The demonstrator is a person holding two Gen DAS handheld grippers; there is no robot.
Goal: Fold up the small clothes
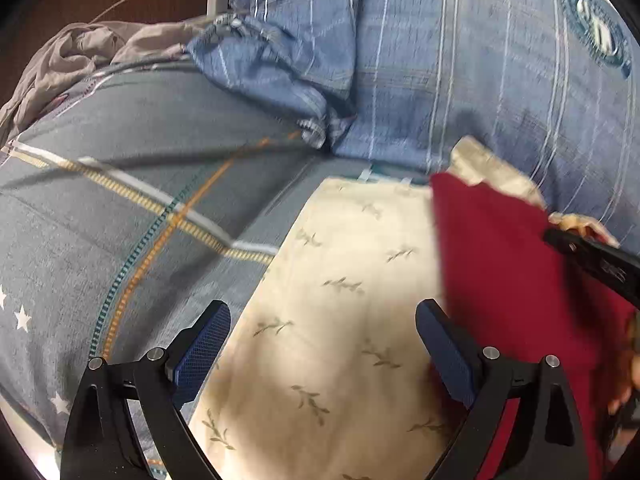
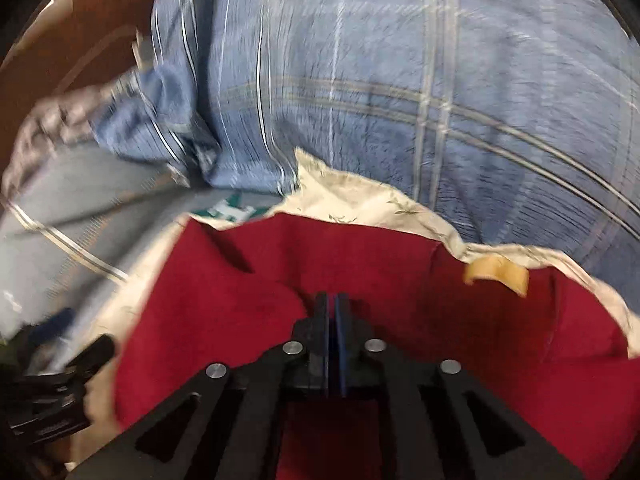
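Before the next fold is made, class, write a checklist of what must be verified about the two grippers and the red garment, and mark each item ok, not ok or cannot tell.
1. Right gripper shut on the red garment: ok, fingers pressed together with red cloth bunched around them.
2. Left gripper open and free: ok, fingers wide apart with nothing between them.
3. Left gripper over the cream leaf-print cloth: ok.
4. Red garment lying flat: not ok, it is lifted and creased.
5. Blue striped bedding off the garment: ok.
6. Garment edges lined up: cannot tell, motion blur.
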